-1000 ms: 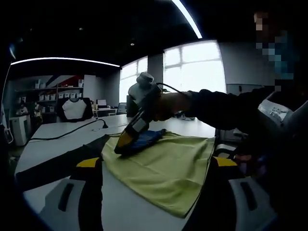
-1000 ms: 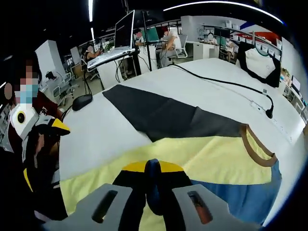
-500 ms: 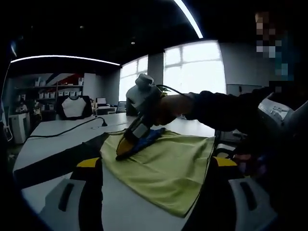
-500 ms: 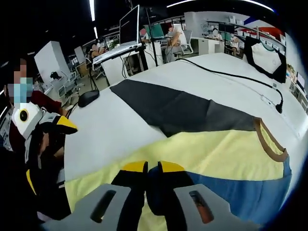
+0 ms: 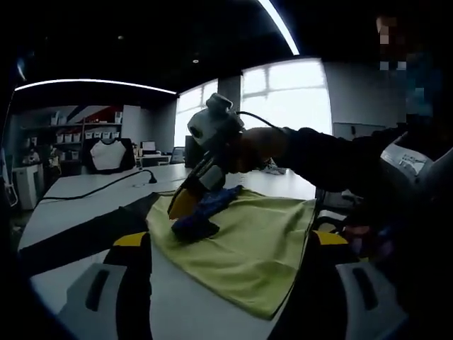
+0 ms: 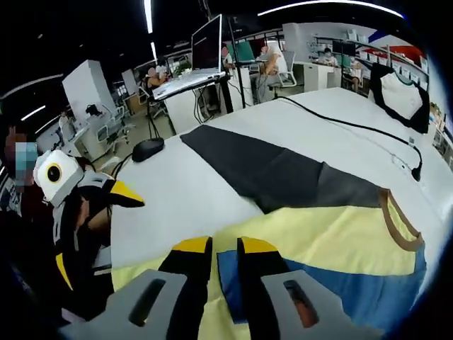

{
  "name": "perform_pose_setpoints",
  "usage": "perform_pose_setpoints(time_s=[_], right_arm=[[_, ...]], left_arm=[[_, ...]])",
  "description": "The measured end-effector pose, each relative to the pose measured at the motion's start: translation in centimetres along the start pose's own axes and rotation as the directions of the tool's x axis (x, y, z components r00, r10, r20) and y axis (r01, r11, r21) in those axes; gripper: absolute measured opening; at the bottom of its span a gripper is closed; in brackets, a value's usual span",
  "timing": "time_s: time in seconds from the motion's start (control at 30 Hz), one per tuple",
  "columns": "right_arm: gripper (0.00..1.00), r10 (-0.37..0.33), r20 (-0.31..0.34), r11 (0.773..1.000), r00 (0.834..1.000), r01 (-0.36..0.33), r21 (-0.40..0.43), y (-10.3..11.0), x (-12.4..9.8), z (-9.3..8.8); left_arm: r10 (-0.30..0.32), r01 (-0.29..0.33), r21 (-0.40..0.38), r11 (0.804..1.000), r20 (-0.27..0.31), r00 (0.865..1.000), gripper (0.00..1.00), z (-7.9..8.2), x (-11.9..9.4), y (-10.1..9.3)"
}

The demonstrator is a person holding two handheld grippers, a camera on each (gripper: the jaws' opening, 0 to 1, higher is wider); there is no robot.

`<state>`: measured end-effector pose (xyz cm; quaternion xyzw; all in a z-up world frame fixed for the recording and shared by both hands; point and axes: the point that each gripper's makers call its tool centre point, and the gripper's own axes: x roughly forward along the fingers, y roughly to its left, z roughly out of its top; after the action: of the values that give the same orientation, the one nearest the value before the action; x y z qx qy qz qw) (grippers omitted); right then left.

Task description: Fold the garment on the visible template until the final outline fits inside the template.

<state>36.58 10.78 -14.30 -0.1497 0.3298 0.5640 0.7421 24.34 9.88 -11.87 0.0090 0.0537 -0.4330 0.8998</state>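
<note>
A yellow T-shirt [image 6: 318, 230] with a blue sleeve [image 6: 340, 287] and a brown collar [image 6: 396, 227] lies on the white table, partly over the dark grey template [image 6: 283, 177]. My right gripper [image 6: 225, 244] hovers just above the blue sleeve with its jaws a little apart and nothing between them. In the left gripper view a hand holds that right gripper [image 5: 182, 205] over the crumpled blue sleeve [image 5: 202, 214] on the yellow shirt [image 5: 248, 248]. My left gripper [image 5: 230, 239] stands wide open at the shirt's near edge. The template [image 5: 78, 237] lies to its left. The left gripper [image 6: 124, 193] also appears beside the table's edge.
A black cable with a plug [image 6: 417, 170] runs across the far table. A mouse [image 6: 147, 149] and a laptop on a stand [image 6: 205, 57] sit beyond the table's edge. A black-and-white shirt [image 5: 107, 157] is displayed at the back. People sit at desks behind.
My right gripper has opened and lifted, letting go of the blue sleeve, which now lies bunched on the yellow cloth. The left gripper has stayed put.
</note>
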Motion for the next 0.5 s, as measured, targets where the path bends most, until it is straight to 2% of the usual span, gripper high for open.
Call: perform_pose_setpoints(time_s=[0.17, 0.37, 0.5], right_arm=[[0.18, -0.060, 0.059, 0.998, 0.996, 0.062, -0.027, -2.2, -2.7, 1.2], [0.25, -0.110, 0.088, 0.992, 0.990, 0.114, -0.050, -3.9, -4.7, 1.2], [0.29, -0.134, 0.106, 0.987, 0.985, 0.142, -0.069, -4.9, -5.9, 1.1]], left_arm=[[-0.016, 0.016, 0.023, 1.000, -0.001, 1.000, 0.92, 0.3, 0.8, -0.2], [-0.006, 0.010, 0.092, 0.996, -0.041, 0.999, 0.90, 0.8, 2.2, 0.2], [-0.012, 0.018, 0.086, 0.996, -0.078, 0.997, 0.86, 0.9, 3.3, 0.8]])
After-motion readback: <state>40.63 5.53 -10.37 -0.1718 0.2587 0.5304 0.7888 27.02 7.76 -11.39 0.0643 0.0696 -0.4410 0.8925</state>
